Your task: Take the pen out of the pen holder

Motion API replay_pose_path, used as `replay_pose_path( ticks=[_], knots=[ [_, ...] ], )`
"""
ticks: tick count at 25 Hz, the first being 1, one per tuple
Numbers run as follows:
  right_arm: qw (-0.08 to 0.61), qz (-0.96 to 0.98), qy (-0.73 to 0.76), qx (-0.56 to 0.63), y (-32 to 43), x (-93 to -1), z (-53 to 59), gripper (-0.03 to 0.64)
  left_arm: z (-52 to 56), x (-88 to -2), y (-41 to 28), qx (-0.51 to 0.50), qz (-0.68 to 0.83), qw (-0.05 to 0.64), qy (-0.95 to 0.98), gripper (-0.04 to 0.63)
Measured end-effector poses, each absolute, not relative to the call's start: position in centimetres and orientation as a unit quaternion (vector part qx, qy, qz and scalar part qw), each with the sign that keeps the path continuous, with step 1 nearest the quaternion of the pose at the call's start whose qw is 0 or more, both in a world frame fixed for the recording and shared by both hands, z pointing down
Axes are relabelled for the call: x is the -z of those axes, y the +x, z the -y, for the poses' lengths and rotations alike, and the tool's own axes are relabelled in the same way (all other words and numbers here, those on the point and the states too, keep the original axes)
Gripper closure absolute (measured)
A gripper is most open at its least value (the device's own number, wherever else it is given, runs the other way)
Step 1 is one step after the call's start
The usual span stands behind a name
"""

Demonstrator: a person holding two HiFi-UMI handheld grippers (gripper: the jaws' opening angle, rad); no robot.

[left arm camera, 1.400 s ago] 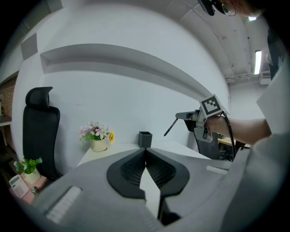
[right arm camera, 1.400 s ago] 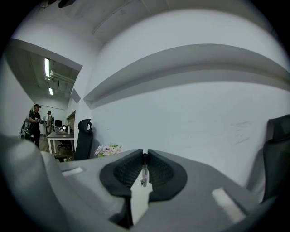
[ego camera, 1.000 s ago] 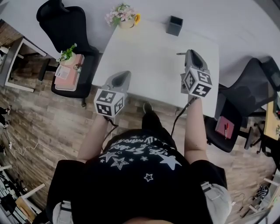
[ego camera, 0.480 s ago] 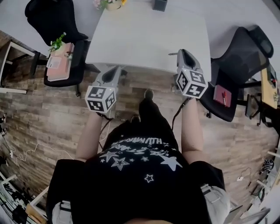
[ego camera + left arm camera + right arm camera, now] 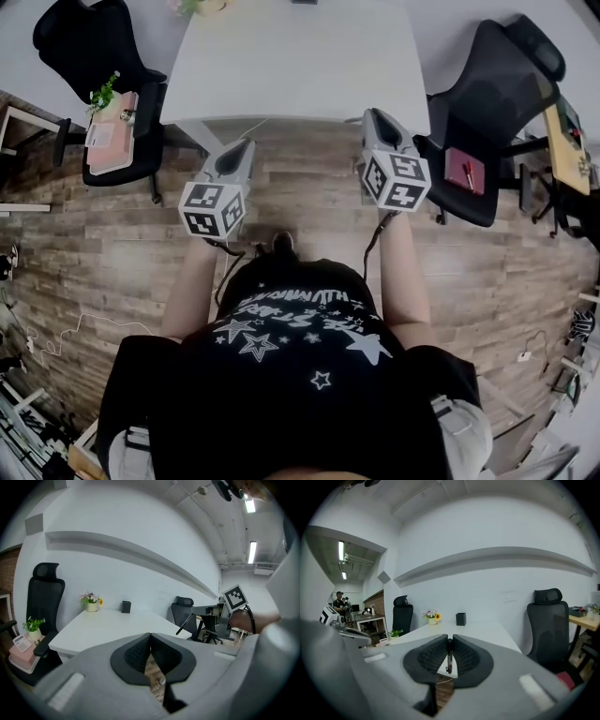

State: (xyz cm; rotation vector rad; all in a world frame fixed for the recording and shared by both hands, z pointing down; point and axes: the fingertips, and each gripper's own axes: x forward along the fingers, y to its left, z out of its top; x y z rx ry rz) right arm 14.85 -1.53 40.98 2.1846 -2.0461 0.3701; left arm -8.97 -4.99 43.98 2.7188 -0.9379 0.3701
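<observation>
My right gripper is shut on a dark pen, which stands upright between its pads. The left gripper view shows that pen jutting from the right gripper's tips. My left gripper is shut with nothing in it. Seen from the head, the left gripper and the right gripper hang side by side over the wooden floor, just short of the white table. The dark square pen holder stands at the table's far end, also seen small from the left gripper.
A flower pot sits near the pen holder. A black chair with a plant and pink items stands left of the table. Another black chair holding a red notebook stands to the right. Cables lie on the floor.
Both grippers have drawn back from above the table toward the person and now hang over the floor. The table has slid to the top of the head view. The pen stays gripped.
</observation>
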Motion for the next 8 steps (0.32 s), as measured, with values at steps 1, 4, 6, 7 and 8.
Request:
replay_pose_path(
  ticks=[1, 4, 6, 7, 8],
  knots=[
    [0.062, 0.678, 0.722, -0.124, 15.0, -41.1, 0.7, 0.581, 4.2, -43.9, -8.7, -0.129, 0.322, 0.119, 0.93, 0.584],
    [0.062, 0.684, 0.715, -0.131, 15.2, -41.5, -2.4, 0.581, 1.3, -44.0, -8.1, -0.131, 0.328, 0.121, 0.928, 0.584],
    [0.064, 0.688, 0.71, -0.135, 15.3, -41.8, -4.7, 0.581, -1.1, -44.0, -7.7, -0.13, 0.331, 0.124, 0.926, 0.584],
    [0.064, 0.69, 0.708, -0.137, 15.4, -41.9, -5.8, 0.581, -2.2, -44.0, -7.5, -0.13, 0.331, 0.125, 0.926, 0.584],
    [0.065, 0.692, 0.705, -0.139, 15.5, -42.1, -6.9, 0.581, -3.4, -44.0, -7.2, -0.13, 0.331, 0.125, 0.926, 0.584]
  ],
)
